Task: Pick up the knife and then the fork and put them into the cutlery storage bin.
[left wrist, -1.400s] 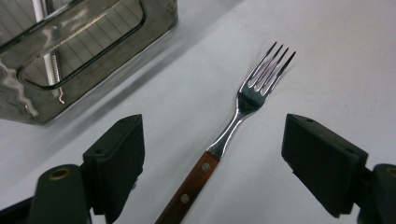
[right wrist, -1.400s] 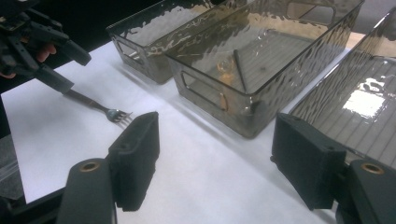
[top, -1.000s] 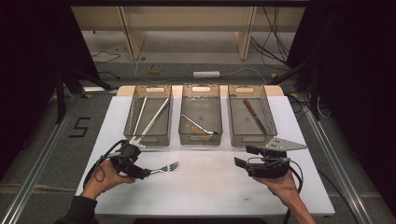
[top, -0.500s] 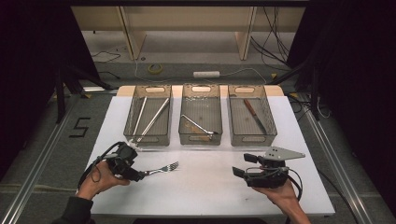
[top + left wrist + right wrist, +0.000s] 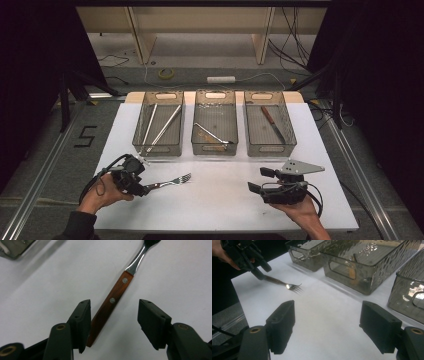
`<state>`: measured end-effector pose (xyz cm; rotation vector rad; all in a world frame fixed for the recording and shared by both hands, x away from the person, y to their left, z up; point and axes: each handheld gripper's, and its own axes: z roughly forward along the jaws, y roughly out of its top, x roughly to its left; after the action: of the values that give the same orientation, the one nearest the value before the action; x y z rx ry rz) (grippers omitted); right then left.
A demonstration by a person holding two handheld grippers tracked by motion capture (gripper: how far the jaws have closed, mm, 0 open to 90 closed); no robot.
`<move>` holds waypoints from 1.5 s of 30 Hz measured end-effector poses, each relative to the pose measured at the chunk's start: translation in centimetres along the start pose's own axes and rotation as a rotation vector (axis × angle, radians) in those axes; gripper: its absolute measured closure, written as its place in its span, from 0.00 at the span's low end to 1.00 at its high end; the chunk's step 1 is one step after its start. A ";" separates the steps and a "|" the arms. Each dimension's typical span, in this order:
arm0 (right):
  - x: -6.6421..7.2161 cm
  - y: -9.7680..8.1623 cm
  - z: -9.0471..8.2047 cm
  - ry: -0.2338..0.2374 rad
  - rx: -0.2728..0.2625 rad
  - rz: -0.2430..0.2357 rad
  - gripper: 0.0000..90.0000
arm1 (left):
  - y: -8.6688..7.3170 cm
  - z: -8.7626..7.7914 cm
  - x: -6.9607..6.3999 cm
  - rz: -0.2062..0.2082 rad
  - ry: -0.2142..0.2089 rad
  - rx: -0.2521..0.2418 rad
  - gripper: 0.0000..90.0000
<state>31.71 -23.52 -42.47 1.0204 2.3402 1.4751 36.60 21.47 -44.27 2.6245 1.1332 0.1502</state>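
Wooden-handled fork (image 5: 113, 300) lies on the table (image 5: 225, 200) between the left tool's (image 5: 113, 315) closing jaws, not yet clamped; next, squeeze and lift.

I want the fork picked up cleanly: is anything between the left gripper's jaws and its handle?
Nothing visible. The fork lies alone on the white table; the left gripper, jaws just closing, straddles its wooden handle, one pad at its edge, the other apart.
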 end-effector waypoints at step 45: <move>0.4 0.0 0.3 0.008 0.028 -0.023 0.33 | -0.7 2.0 0.1 0.124 -0.011 0.039 0.83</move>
<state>31.54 -23.09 -42.56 0.9918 2.3765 1.4455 36.54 21.58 -46.42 2.7270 0.9789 0.1397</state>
